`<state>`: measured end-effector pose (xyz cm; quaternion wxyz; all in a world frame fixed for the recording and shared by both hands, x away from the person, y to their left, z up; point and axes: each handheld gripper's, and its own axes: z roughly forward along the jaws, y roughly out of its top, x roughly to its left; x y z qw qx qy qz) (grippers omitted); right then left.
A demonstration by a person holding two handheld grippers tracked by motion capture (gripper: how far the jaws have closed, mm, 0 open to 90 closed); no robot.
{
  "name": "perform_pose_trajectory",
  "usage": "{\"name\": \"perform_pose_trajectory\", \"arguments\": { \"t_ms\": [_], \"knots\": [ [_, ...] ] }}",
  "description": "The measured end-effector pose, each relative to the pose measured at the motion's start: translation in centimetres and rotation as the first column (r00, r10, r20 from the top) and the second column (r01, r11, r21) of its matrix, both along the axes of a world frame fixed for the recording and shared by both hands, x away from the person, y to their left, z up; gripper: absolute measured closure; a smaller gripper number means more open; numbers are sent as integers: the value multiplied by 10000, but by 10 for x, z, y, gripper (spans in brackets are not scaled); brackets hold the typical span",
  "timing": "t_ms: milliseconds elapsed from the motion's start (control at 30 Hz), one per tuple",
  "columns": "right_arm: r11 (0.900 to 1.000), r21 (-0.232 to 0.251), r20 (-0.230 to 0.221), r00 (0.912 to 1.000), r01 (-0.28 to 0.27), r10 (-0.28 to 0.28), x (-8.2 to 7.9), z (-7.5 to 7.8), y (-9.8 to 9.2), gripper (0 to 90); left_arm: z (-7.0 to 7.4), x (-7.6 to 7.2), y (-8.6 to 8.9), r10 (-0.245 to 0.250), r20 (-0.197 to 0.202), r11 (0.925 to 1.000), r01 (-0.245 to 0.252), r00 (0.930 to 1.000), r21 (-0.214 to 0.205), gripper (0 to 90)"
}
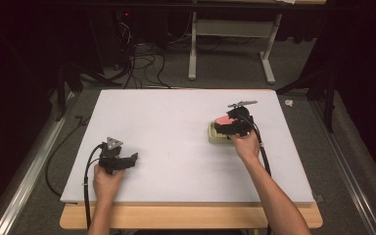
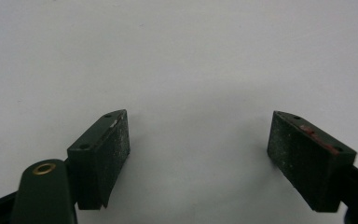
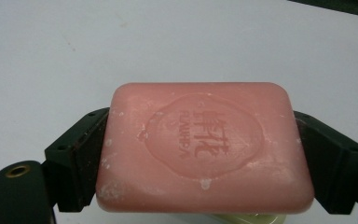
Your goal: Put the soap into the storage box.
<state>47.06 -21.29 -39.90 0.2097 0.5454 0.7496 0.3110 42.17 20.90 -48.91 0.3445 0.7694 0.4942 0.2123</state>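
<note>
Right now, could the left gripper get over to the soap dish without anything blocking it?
Probably yes. The left gripper is open and holds nothing, and the white table between it and the soap dish is bare. But the right gripper holds the pink soap right over the dish.

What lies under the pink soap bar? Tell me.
Under the pink soap bar, held between the right gripper's jaws, a pale yellow-green dish sits on the white table. The soap and gripper cover its inside.
</note>
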Motion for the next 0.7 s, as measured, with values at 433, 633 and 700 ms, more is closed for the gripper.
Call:
{"name": "perform_pose_trajectory", "arguments": {
  "t_ms": [433,633,700],
  "knots": [
    [9985,390,-162,9991,390,-384,5,-11,-4,137,0,0,0,-2,2,10000,2,10000,5,215],
    [9992,237,-418,9987,315,-305,8,-20,1,137,0,0,0,-1,3,10000,1,10000,5,215],
    [9993,218,-434,9986,309,-299,8,-21,1,137,0,0,0,1,1,10000,-1,10000,2,215]
  ]
}}
